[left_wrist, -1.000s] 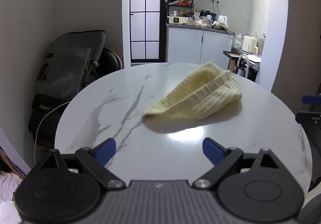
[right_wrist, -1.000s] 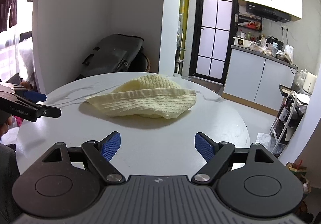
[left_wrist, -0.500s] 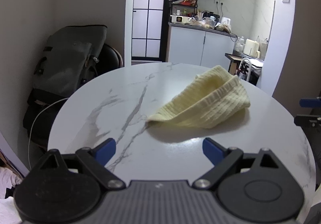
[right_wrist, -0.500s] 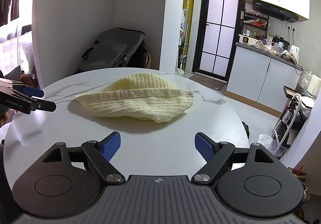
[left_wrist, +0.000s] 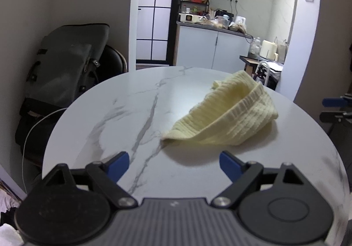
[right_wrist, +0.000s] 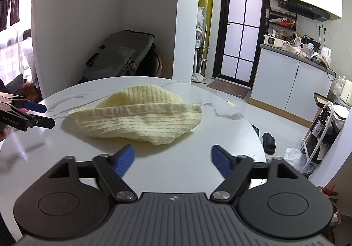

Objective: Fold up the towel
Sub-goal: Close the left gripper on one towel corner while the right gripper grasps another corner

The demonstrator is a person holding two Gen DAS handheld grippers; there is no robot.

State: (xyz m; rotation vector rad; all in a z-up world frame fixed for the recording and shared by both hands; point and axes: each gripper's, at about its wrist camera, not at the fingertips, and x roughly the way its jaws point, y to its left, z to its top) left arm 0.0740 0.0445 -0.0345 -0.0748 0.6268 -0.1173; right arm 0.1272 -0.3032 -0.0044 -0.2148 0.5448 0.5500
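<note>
Left gripper point(left_wrist: 173, 164), seen from its own wrist camera along the lower edge of the frame: two black fingers with blue pads point(left_wrist: 117, 163), angled downward, jaws wide apart and closing, nothing between them. Right gripper point(right_wrist: 172, 159), lower centre of its own view: same build, blue pads point(right_wrist: 221, 162) set somewhat closer, jaws likewise closing on nothing. Each gripper also appears at the side edge of the other's view.

The left gripper point(left_wrist: 172, 163) has edged nearer the towel point(left_wrist: 222, 118) and its jaws are closing on nothing; the right gripper point(right_wrist: 172, 160) has likewise approached, jaws closing, nothing between them.
</note>
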